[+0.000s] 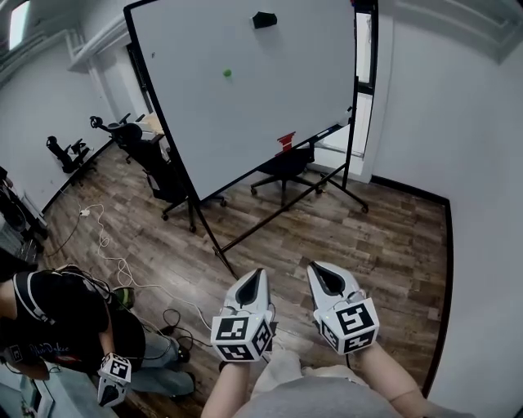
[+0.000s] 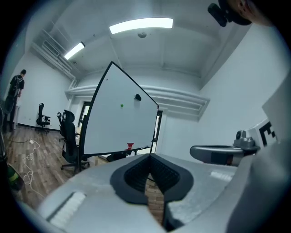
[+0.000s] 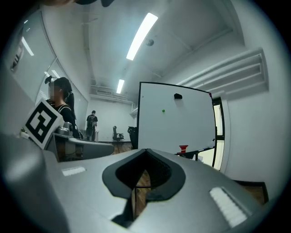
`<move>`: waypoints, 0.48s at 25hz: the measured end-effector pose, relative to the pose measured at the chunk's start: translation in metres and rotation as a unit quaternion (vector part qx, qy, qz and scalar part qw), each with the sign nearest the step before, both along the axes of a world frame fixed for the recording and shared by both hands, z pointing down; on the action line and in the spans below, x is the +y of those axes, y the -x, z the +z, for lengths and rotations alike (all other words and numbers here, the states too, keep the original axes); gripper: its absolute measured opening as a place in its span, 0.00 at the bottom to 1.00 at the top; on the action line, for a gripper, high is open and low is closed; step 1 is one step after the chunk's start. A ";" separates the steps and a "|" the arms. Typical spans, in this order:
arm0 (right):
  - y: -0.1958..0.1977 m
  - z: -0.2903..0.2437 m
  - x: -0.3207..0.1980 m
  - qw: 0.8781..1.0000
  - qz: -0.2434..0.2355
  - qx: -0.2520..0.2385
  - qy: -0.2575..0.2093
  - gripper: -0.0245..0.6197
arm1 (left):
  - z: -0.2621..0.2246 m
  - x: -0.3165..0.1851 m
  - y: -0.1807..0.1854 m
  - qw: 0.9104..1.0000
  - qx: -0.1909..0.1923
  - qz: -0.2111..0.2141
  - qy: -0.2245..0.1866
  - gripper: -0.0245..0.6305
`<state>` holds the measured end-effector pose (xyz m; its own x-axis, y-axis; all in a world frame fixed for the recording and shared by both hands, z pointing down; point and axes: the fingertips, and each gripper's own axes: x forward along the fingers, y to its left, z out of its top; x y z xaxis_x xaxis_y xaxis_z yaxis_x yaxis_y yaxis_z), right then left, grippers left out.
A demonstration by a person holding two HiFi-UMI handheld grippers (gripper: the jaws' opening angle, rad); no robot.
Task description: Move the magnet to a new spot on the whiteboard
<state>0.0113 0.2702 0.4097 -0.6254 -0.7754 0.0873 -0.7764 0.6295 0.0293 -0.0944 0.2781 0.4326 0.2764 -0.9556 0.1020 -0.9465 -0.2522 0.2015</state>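
Observation:
A small green magnet (image 1: 227, 73) sticks to the large tilted whiteboard (image 1: 294, 98), left of its middle. The magnet (image 2: 122, 106) and the board (image 2: 113, 132) also show far off in the left gripper view, and the magnet (image 3: 163, 110) in the right gripper view. Both grippers hover low near my body, well short of the board. My left gripper (image 1: 255, 276) is shut and empty. My right gripper (image 1: 321, 270) is shut with nothing in it, side by side with the left.
A black eraser (image 1: 263, 19) clings near the board's top; a red item (image 1: 285, 141) sits on its tray. Black office chairs (image 1: 286, 167) stand behind the stand's legs (image 1: 214, 241). A seated person (image 1: 57, 326) and floor cables (image 1: 106, 245) are at left. A white wall (image 1: 474, 122) is at right.

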 end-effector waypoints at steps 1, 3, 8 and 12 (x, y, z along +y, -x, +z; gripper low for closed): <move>-0.002 0.000 0.001 1.000 0.001 -0.004 0.000 0.04 | 0.000 0.001 -0.002 1.000 0.001 0.001 -0.001 0.04; -0.006 -0.001 0.003 1.000 0.002 -0.012 0.002 0.04 | 0.001 0.004 -0.007 1.000 0.004 0.002 0.000 0.04; -0.019 -0.002 0.004 1.000 0.000 -0.027 0.008 0.04 | 0.003 0.002 -0.024 1.000 -0.004 0.011 0.004 0.04; -0.026 0.002 -0.006 0.999 0.000 -0.033 0.014 0.04 | 0.002 -0.010 -0.034 1.000 -0.005 0.018 0.004 0.04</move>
